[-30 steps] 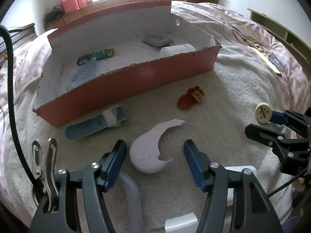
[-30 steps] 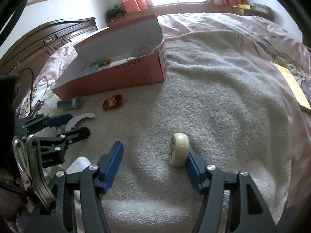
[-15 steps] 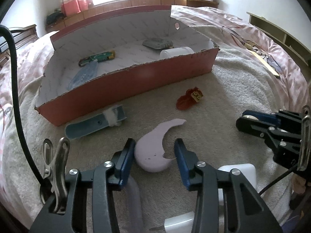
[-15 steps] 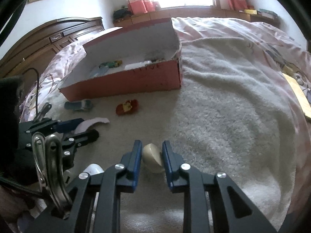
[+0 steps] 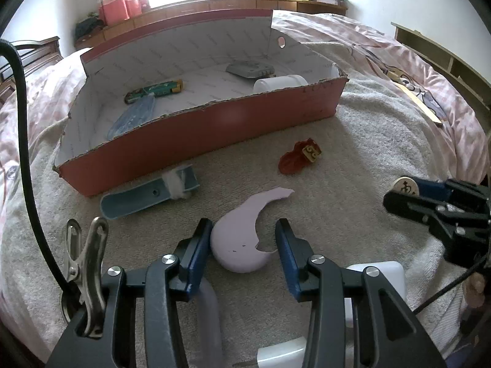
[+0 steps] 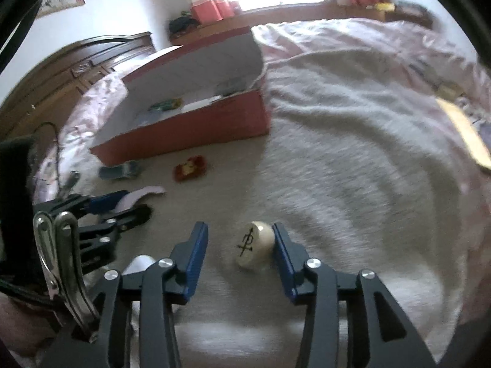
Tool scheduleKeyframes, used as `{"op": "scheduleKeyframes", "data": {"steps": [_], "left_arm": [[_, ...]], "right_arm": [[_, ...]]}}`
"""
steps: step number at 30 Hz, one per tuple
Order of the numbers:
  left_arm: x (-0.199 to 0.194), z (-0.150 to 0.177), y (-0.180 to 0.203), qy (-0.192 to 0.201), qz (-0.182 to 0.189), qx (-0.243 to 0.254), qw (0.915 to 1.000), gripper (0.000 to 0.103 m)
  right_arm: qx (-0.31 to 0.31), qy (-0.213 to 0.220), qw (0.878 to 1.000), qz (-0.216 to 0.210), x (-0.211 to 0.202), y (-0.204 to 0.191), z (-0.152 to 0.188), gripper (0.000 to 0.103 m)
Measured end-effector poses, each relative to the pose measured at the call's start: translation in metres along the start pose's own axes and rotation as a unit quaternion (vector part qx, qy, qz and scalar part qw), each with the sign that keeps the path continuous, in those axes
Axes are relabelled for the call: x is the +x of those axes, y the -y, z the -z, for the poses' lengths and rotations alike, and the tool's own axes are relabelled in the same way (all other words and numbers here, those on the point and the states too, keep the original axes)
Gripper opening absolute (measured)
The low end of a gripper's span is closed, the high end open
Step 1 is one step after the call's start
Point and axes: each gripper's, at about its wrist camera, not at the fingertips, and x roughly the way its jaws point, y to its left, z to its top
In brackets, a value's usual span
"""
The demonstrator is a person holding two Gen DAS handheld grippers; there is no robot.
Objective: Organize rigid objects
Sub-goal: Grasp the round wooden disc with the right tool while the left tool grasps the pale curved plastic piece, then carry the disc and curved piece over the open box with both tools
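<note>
**Ana:** Lilac plastic, a curved flat piece (image 5: 236, 245), lies on the grey towel (image 5: 337, 214) between the jaws of the left gripper (image 5: 244, 225). The jaws have just been closing. One pad rests on its rounded edge and the other meets its lower tip, so the gripper has it pinched at a middling width.

**Ben:** Is it off the towel?

**Ana:** No, it lies flat on it, a little in front of the red cardboard box (image 5: 214, 128).

**Ben:** And the right gripper (image 6: 239, 227)?

**Ana:** Its jaws have just been opening and now stand apart. A cream round game piece (image 6: 253, 245) with a black character stands tilted on the towel between them. It leans on the right-hand pad, and the left-hand pad is well clear of it, so nothing is gripped.

**Ben:** What else is outside the box?

**Ana:** A blue strip (image 5: 147, 196) with a white tuft lies just beside the box's front wall. A small red toy (image 5: 296, 159) lies further right, apart from the wall.

**Ben:** Inside?

**Ana:** A green stick (image 5: 153, 90), a clear bluish piece (image 5: 132, 119) touching it, a grey flat thing (image 5: 250, 69), and a white cylinder (image 5: 279, 82) behind the front wall.
</note>
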Motion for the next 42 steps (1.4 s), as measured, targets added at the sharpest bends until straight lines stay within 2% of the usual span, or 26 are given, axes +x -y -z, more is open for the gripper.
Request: {"op": "scheduleKeyframes", "data": {"steps": [6, 13, 26, 27, 31, 42], "left_arm": [[0.000, 0.000, 0.000, 0.003, -0.002, 0.001, 1.0000, 0.043], [0.000, 0.001, 0.001, 0.006, -0.004, 0.001, 1.0000, 0.043], [-0.012, 0.000, -0.006, 0.020, 0.005, -0.019, 0.9996, 0.042], [-0.014, 0.000, -0.007, 0.023, 0.005, -0.021, 0.9995, 0.042], [-0.022, -0.001, -0.011, 0.033, 0.006, -0.030, 0.9990, 0.042], [-0.034, -0.001, -0.016, 0.043, 0.004, -0.040, 0.9983, 0.042]], "right_arm": [[-0.016, 0.008, 1.000, 0.025, -0.008, 0.004, -0.001, 0.047], [-0.033, -0.009, 0.999, 0.031, 0.003, 0.000, 0.007, 0.047], [-0.047, -0.002, 0.998, 0.043, 0.005, -0.004, 0.010, 0.050], [-0.049, -0.001, 0.998, 0.047, 0.005, -0.005, 0.010, 0.049], [-0.047, 0.002, 0.997, 0.067, 0.004, -0.004, 0.010, 0.033], [-0.043, 0.005, 0.998, 0.052, -0.006, -0.010, 0.009, 0.033]]}}
